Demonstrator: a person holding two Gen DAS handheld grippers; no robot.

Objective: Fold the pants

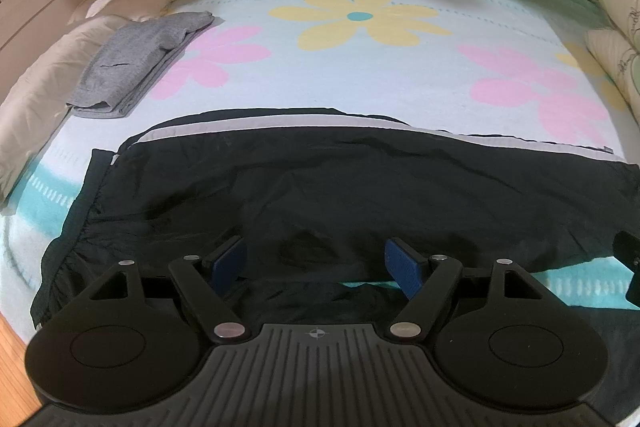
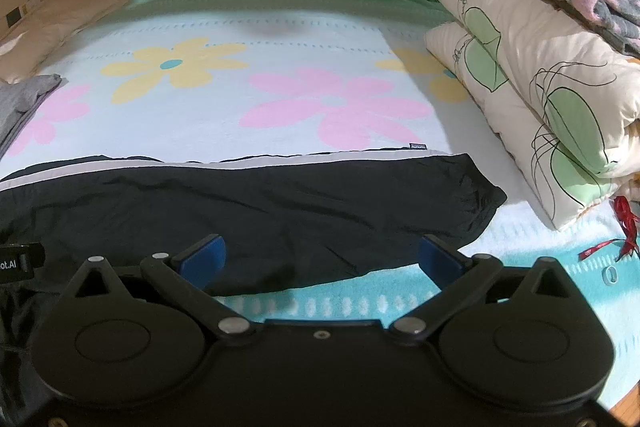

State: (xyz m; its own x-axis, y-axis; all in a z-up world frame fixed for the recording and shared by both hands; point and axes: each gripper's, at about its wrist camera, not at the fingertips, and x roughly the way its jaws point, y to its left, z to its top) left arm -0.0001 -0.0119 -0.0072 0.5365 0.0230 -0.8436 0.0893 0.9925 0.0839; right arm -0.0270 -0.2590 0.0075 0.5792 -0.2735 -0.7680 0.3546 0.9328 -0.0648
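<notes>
Black pants [image 1: 320, 179] with a pale grey side stripe lie flat across the near part of the bed, one leg laid over the other. They also show in the right wrist view [image 2: 256, 203], with the leg ends at the right. My left gripper [image 1: 316, 263] is open, hovering over the near edge of the pants toward the waist end, holding nothing. My right gripper [image 2: 320, 259] is open over the near edge of the legs, also empty. The right gripper's edge [image 1: 626, 259] shows at the far right of the left wrist view.
A floral bedspread [image 1: 360, 67] covers the bed. A folded grey garment [image 1: 136, 63] lies at the back left beside pillows [image 1: 60, 67]. A rolled quilt [image 2: 532, 79] with a knit blanket on top stands at the right. Red ribbon [image 2: 624, 231] lies near it.
</notes>
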